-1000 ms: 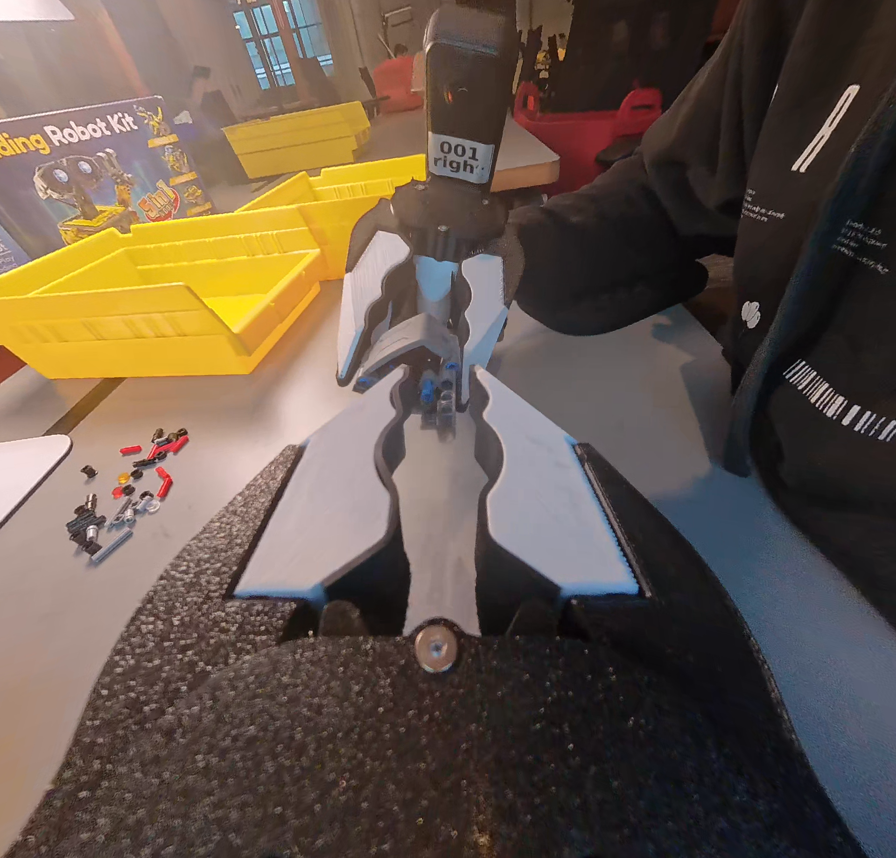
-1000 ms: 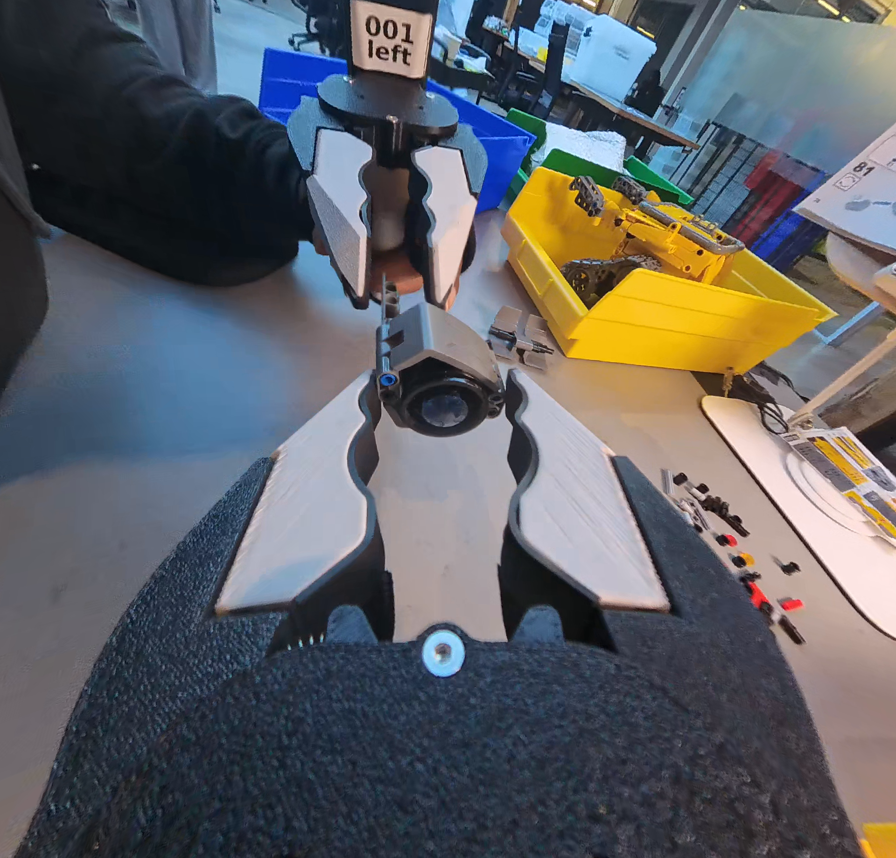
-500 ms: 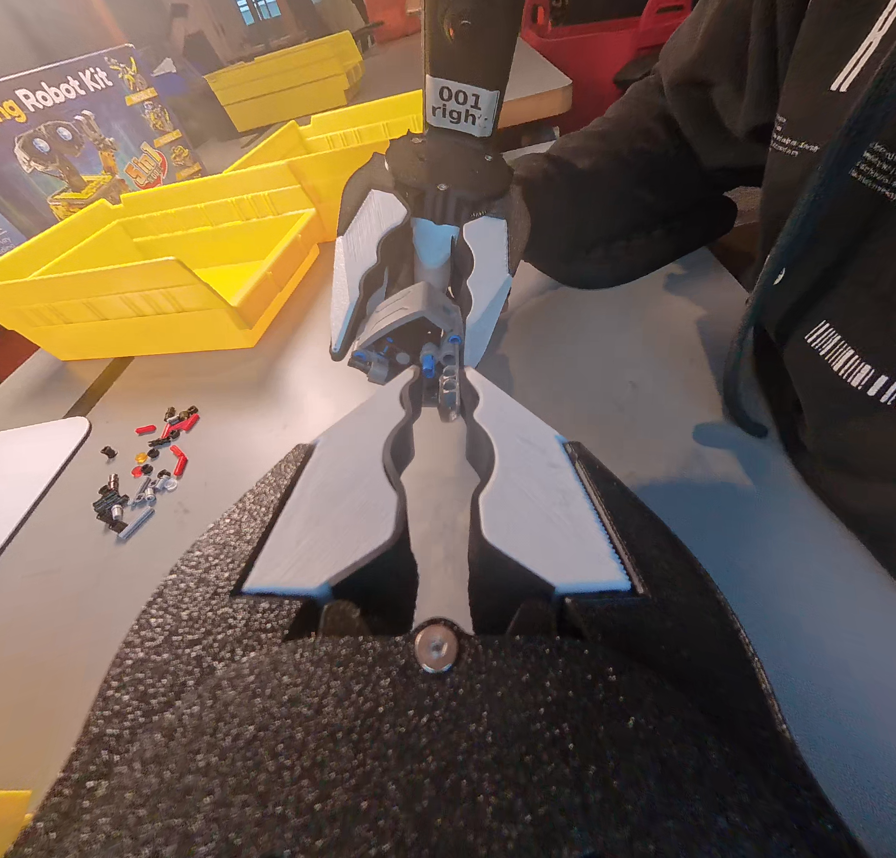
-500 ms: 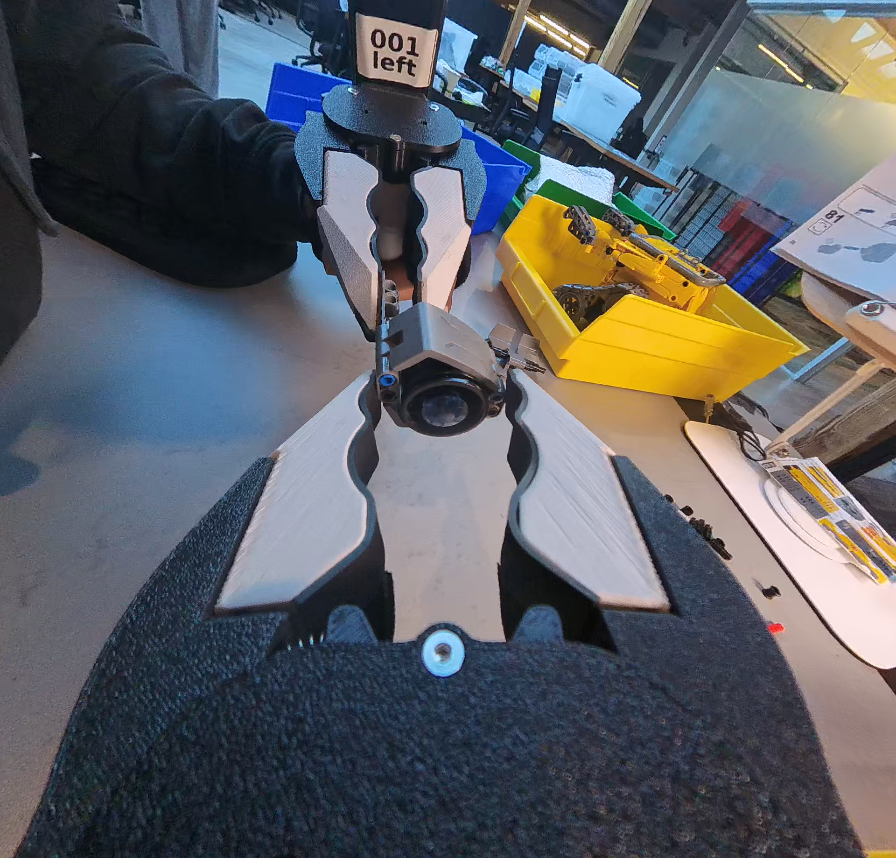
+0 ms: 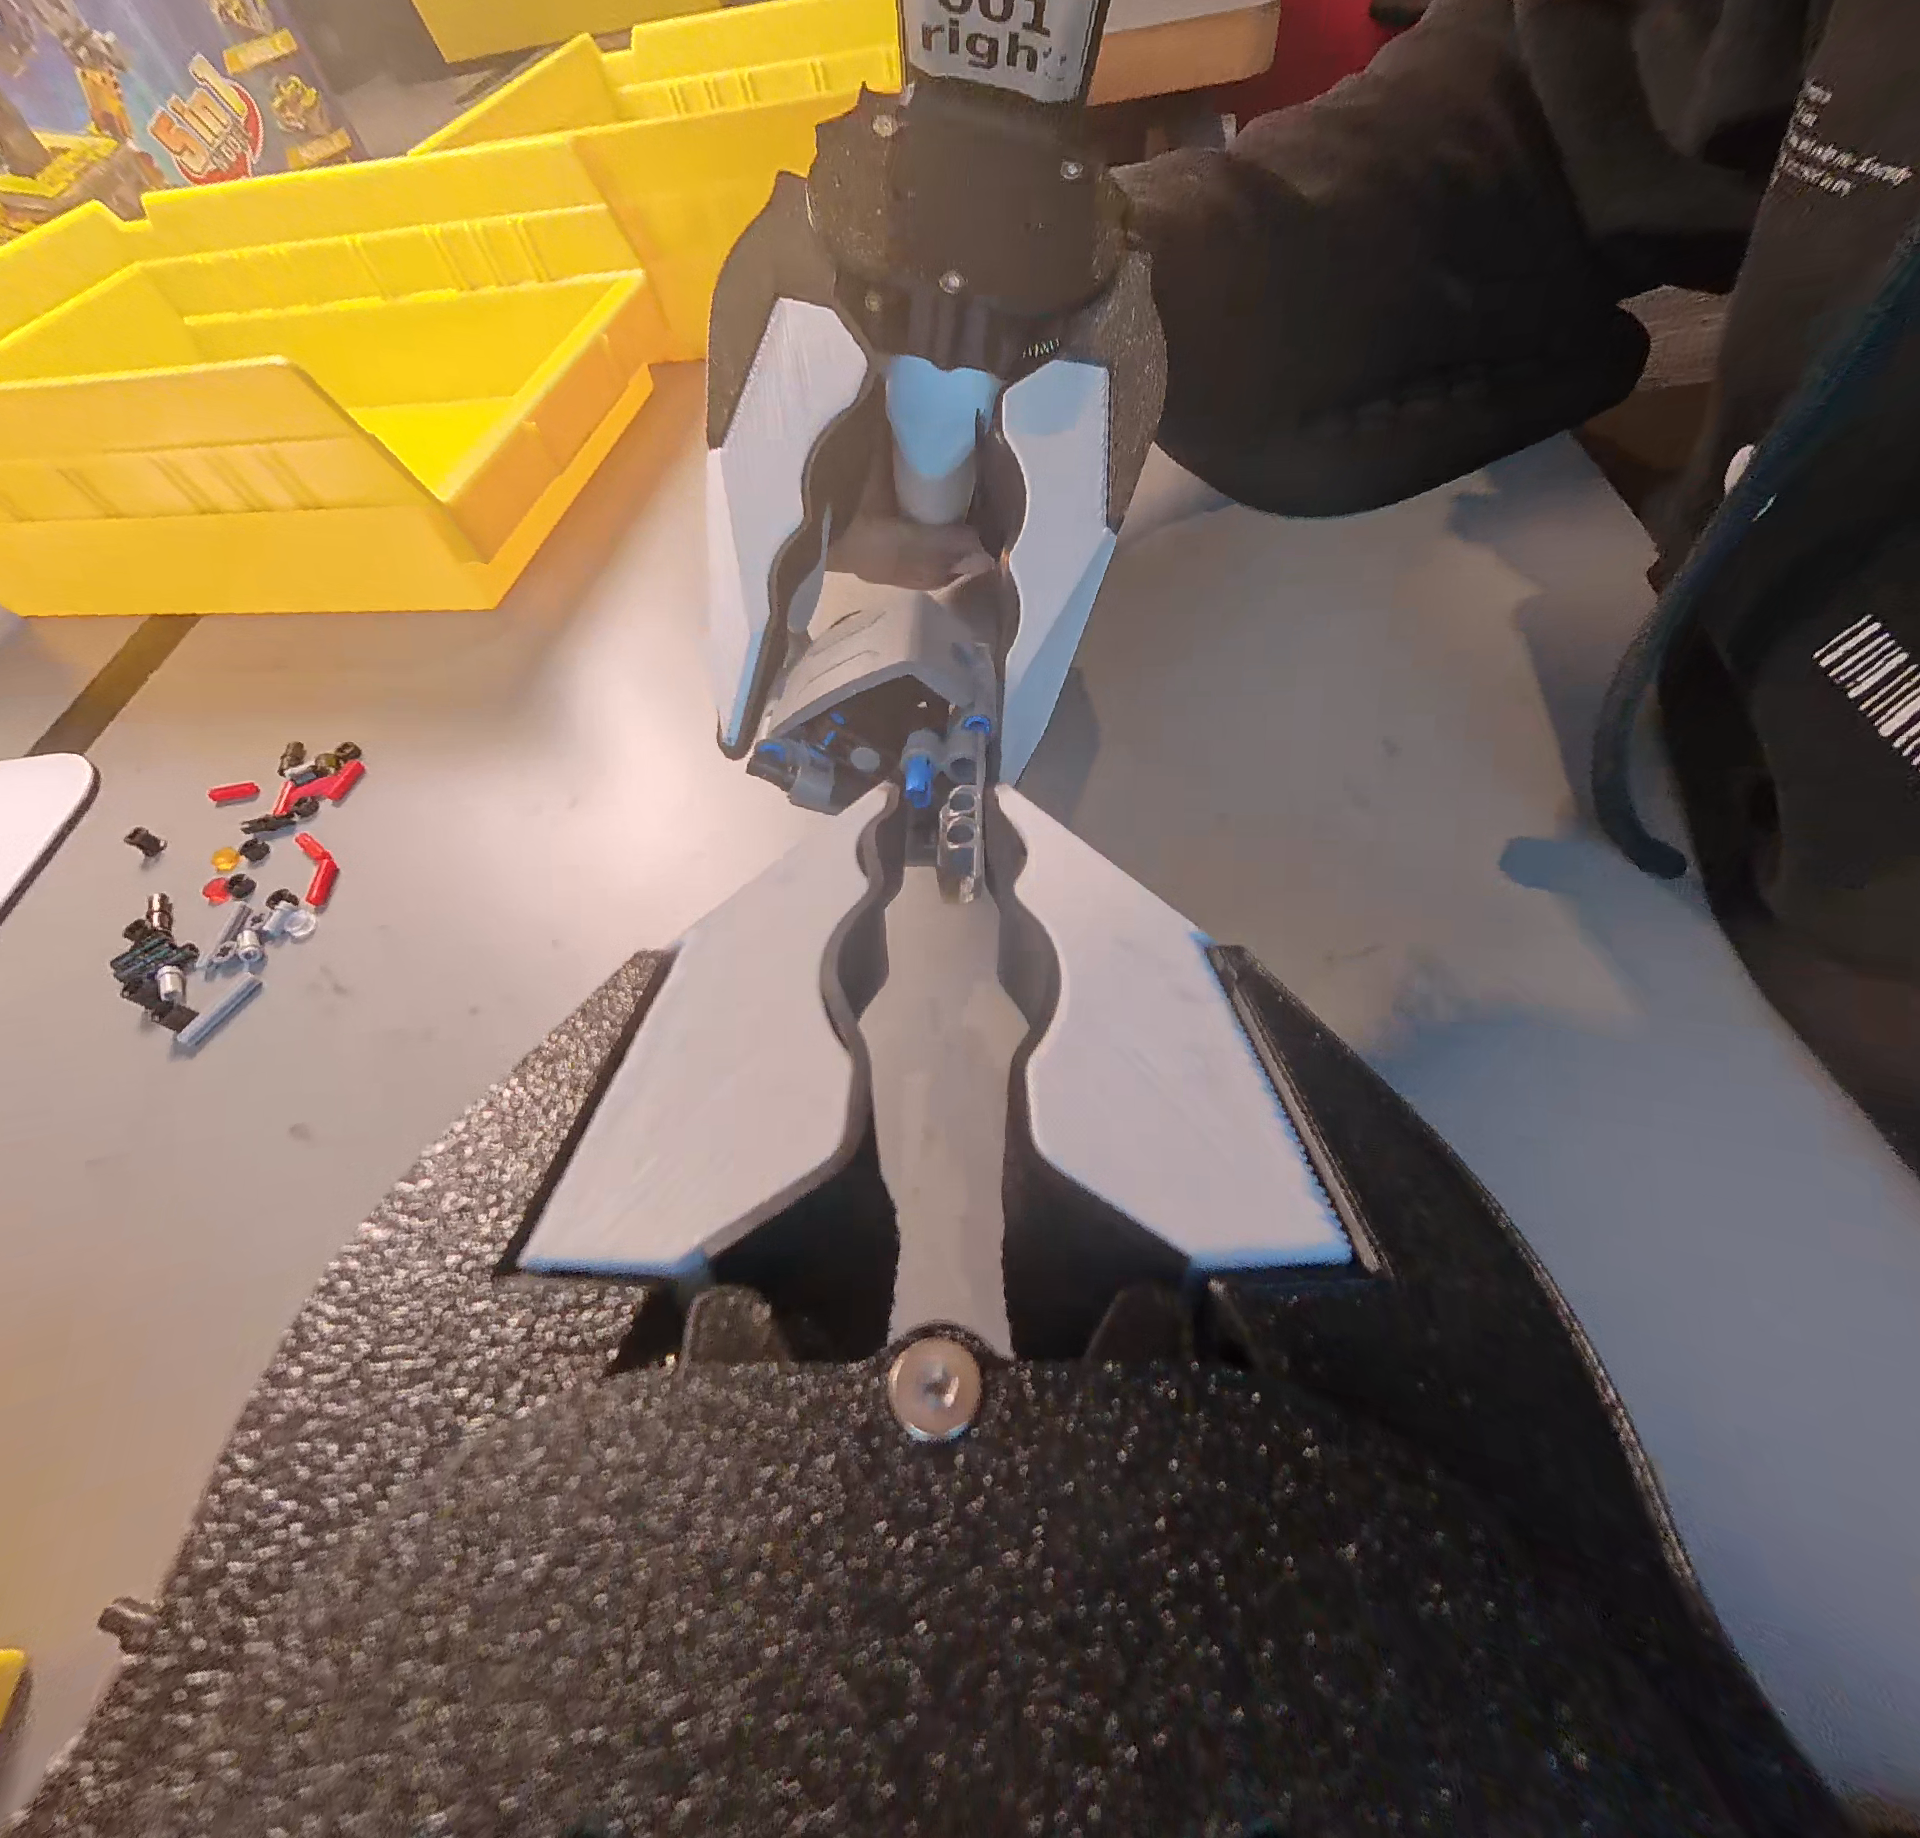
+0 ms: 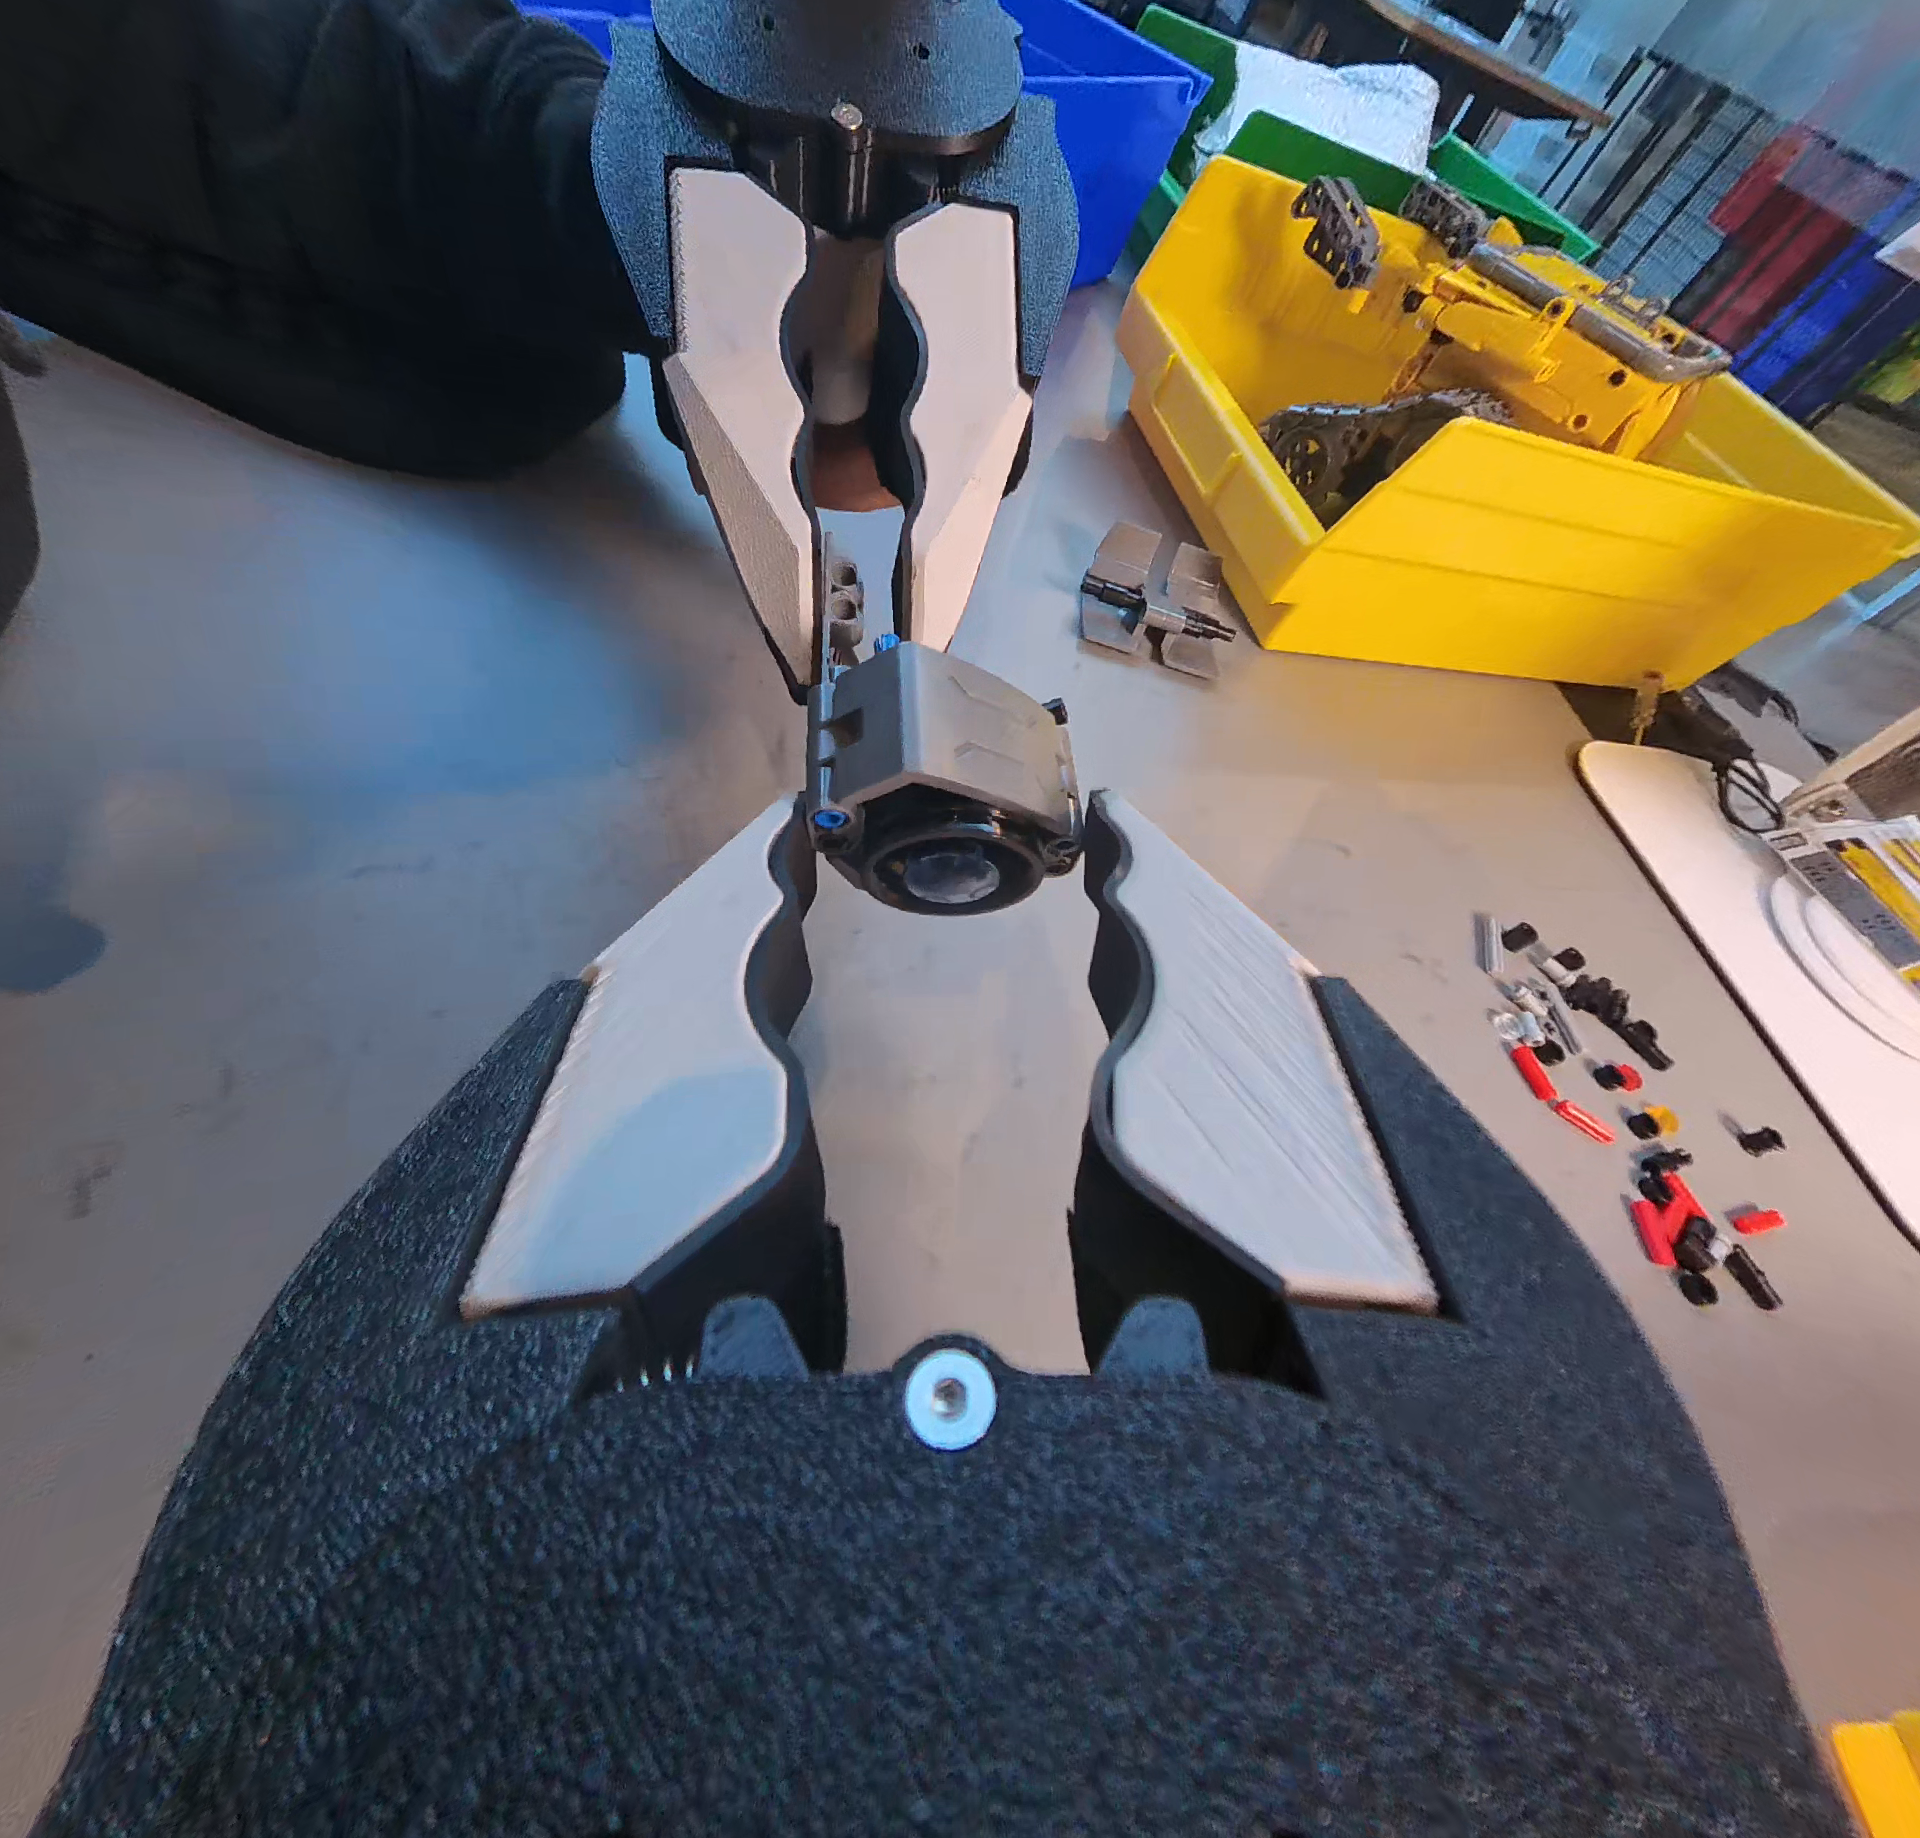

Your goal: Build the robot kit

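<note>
Shown centrally, the right gripper [image 6: 940, 812] clasps a small grey plastic housing with a black lens ring [image 6: 940, 801] between half-closed jaws. Opposite, the left gripper [image 5: 940, 832], jaws nearly closed, pinches a thin grey perforated plastic beam [image 5: 961, 843] at the housing's side. Both pieces look light, rigid and smooth; flat faces probably offer the surest hold.

- The grey beam [image 5: 961, 838] in the left gripper [image 5: 940, 822] is partly hidden by the fingertips.
- The loose small parts [image 6: 1631, 1102] on the desk [image 6: 364, 697] are too small to identify.
- The picture edge cuts off the printed box [image 5: 156, 74] and the blue bin [image 6: 1070, 95].
- The yellow bin [image 6: 1507, 562] hides the model's [image 6: 1455, 334] lower half.
</note>
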The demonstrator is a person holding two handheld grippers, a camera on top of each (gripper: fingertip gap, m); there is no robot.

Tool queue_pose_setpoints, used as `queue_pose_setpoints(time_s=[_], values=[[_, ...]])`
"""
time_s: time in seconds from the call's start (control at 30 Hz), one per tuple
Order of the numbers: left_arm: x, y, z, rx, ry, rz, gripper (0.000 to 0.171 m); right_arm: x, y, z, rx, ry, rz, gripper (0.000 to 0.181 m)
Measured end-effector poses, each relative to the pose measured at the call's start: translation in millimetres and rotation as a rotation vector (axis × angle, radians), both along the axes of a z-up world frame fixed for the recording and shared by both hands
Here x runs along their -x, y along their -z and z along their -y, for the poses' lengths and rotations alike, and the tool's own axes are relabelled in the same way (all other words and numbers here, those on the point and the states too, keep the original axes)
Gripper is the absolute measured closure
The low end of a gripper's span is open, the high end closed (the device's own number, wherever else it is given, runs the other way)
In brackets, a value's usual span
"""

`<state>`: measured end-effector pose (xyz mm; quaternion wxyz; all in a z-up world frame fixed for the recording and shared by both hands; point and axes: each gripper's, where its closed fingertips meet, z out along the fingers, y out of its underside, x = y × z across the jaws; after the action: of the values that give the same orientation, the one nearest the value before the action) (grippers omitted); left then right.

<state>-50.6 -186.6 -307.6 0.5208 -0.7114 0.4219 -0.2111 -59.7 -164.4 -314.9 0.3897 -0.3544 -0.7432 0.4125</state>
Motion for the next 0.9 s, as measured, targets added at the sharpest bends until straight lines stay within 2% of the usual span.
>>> queue_pose_setpoints(time_s=[0.17, 0.47, 0.6, 0.77, 0.9], values=[[2, 9, 0, 0.036, -0.001, -0.031, 0.158, 0, 8, -1, -0.025, 0.003, 0.053, 0.13], [12, 44, -2, 0.162, -0.047, -0.165, 0.163, -2, 53, -8, -0.092, 0.022, 0.311, 0.13], [13, 44, -3, 0.162, -0.05, -0.171, 0.164, -1, 55, -7, -0.084, 0.012, 0.324, 0.13], [14, 44, 2, 0.19, -0.026, -0.149, 0.153, -1, 55, -7, -0.097, 0.005, 0.32, 0.13], [15, 51, 2, 0.206, -0.029, -0.179, 0.154, -2, 54, -8, -0.098, 0.005, 0.318, 0.129]])
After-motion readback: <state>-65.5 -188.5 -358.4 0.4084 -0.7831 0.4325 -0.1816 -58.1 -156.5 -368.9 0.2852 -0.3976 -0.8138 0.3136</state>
